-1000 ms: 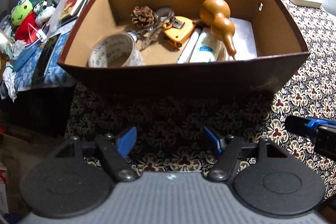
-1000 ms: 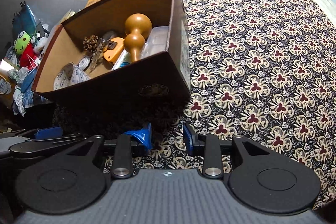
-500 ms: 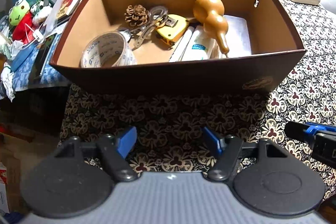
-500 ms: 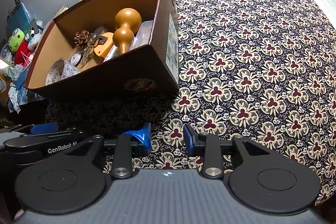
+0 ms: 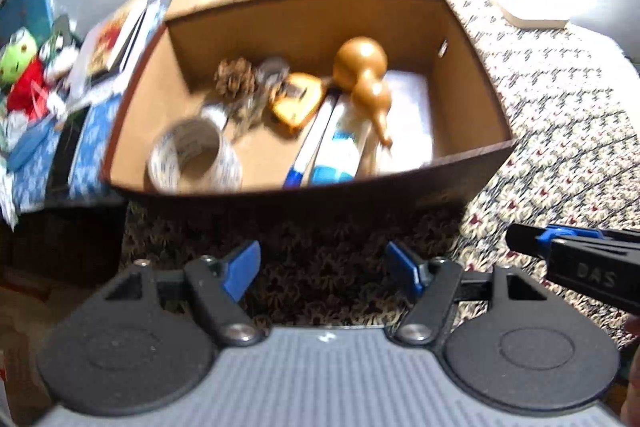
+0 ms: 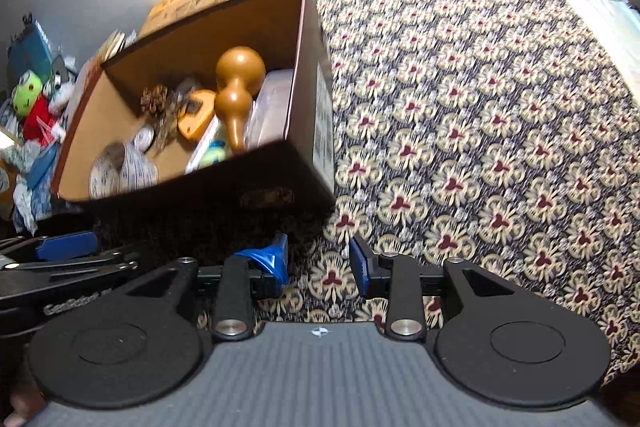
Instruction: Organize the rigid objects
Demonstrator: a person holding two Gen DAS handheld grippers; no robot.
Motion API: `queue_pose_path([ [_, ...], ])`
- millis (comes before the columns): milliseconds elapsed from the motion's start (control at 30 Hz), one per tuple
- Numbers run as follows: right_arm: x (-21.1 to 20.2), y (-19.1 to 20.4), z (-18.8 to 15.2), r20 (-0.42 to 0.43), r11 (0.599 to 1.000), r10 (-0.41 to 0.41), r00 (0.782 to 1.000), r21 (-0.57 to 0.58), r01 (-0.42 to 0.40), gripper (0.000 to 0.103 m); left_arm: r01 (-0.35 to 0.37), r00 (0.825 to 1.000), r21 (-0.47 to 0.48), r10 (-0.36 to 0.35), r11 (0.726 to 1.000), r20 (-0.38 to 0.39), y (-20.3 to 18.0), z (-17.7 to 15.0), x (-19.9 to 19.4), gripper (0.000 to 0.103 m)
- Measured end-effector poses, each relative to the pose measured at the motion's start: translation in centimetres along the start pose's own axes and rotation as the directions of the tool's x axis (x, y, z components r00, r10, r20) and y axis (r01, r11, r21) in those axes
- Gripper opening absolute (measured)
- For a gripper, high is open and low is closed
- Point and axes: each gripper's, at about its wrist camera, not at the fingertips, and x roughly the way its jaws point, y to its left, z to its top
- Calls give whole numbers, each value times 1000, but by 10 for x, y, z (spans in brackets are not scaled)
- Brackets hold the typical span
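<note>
Left wrist view, against a second ago: your left gripper (image 5: pixel 323 269) has risen and now looks more steeply into the box (image 5: pixel 472 163), so more of its floor shows; this view is blurred. Your right gripper (image 6: pixel 318 263) has shifted little.

Box, brown, open top, on the patterned cloth (image 6: pixel 500 131). Contents:
- tape roll (image 5: pixel 194 157), front left
- pine cone (image 5: pixel 235 77), back left
- keys (image 5: pixel 256 103), beside the cone
- yellow tape measure (image 5: pixel 298 99), middle
- tube (image 5: pixel 340 147), lying flat
- wooden gourd (image 5: pixel 366 77), leaning over the tube
- clear case (image 5: pixel 408 115), right side

Both tongs: spread, holding nothing, in front of the box.
</note>
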Motion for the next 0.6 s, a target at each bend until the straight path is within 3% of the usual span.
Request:
queue_pose_path([
  [233, -13, 9, 18, 89, 999, -48, 995, 13, 47, 17, 15, 997, 36, -18, 999, 76, 2, 28, -14, 70],
  [600, -7, 17, 29, 180, 977, -213, 960, 50, 207, 17, 34, 996, 63, -39, 997, 76, 18, 41, 14, 70],
])
